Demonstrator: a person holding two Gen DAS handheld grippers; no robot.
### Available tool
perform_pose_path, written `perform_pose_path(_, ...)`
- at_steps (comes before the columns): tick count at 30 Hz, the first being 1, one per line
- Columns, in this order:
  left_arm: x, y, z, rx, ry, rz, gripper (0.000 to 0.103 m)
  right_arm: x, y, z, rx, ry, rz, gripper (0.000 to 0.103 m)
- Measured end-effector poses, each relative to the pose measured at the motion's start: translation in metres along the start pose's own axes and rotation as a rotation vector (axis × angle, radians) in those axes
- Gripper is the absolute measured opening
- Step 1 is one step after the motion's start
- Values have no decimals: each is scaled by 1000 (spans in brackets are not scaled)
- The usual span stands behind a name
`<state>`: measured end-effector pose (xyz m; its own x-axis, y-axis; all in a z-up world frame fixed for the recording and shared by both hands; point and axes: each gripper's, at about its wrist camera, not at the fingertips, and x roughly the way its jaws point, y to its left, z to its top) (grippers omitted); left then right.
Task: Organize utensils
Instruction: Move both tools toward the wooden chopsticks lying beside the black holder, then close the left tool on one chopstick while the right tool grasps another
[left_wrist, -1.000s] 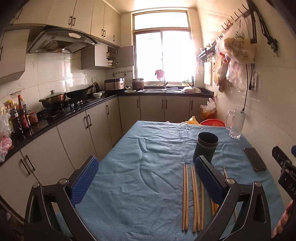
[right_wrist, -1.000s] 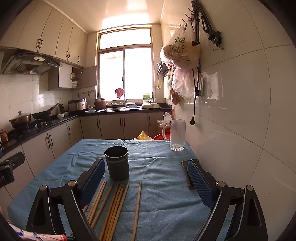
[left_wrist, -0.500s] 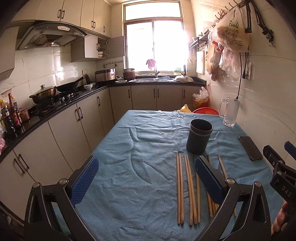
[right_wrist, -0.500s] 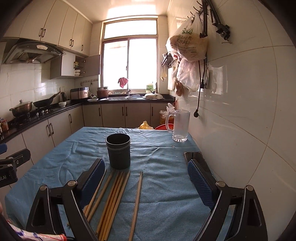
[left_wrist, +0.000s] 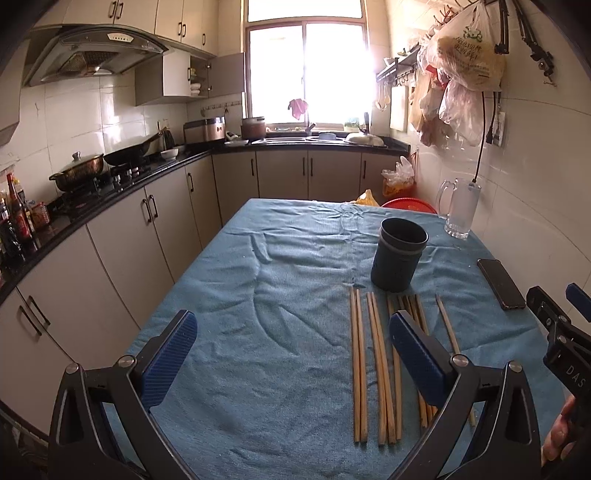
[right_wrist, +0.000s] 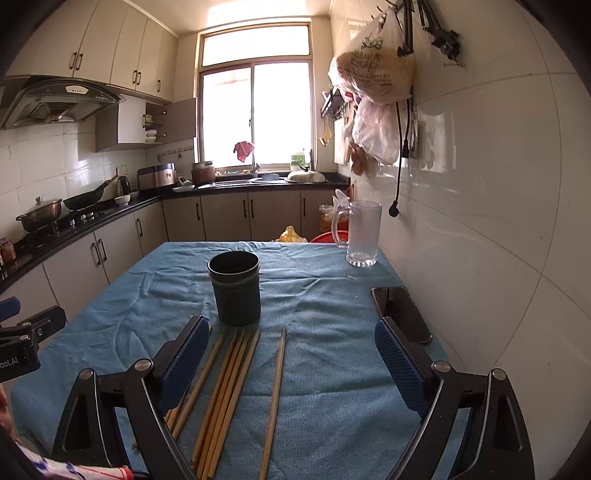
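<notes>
While both tongs, left gripper (left_wrist: 291, 354) and right gripper (right_wrist: 288, 358), gape empty, wooden chopsticks (right_wrist: 229, 387) lie at 6 o'clock of dark cylindrical holder (right_wrist: 235, 291), lined up for pickup.

**Two wrist views over one desk**

The left wrist camera sits low above the near end of the desk (left_wrist: 280, 280), looking forward between its own blue fingers (left_wrist: 168, 354) toward the window (left_wrist: 306, 74). The chopsticks (left_wrist: 373, 362) lie close, right of centre, with the dark cup (left_wrist: 397, 258) just beyond them. The right wrist camera faces the same way from a spot nearer the tiled wall, so the chopsticks (right_wrist: 229, 387) fall left of centre and the cup (right_wrist: 236, 291) stands ahead. Both views share the desk, cup, chopsticks, glass mug (left_wrist: 460, 208), phone (left_wrist: 500, 282) and far counter. Each view catches the other gripper at its edge.
</notes>
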<state>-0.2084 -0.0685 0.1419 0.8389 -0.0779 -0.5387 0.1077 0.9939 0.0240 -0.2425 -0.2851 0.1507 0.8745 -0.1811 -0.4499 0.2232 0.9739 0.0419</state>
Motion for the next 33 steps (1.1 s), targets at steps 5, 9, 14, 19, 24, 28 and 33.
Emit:
perform_pose_path(5,9,-2,-1,3,15,1,103,8,2,-1,-6,17,-2,94)
perform_pose_path(9,15,-3,-1,4,26,2,103,13,3,-4,-9,31,1,94)
perform_pose_path(14,27,-2,-2,7,50,7,103,23,2,-6,-5,55,3,94)
perform_pose_path(19,47,1,-3,33,82,21,103,37,-5,-13,8,98,3,94)
perform_pose_path(24,82,-4,-1,100,154,-2,103,58,-16,-20,33,169,11,94)
perform_pose_path(28,116,-15,2,136,234,-68,99,81,-20,-25,16,235,32,94)
perform_pose_path(33,163,-31,7,137,324,-164,79,104,-25,-35,28,315,63,90)
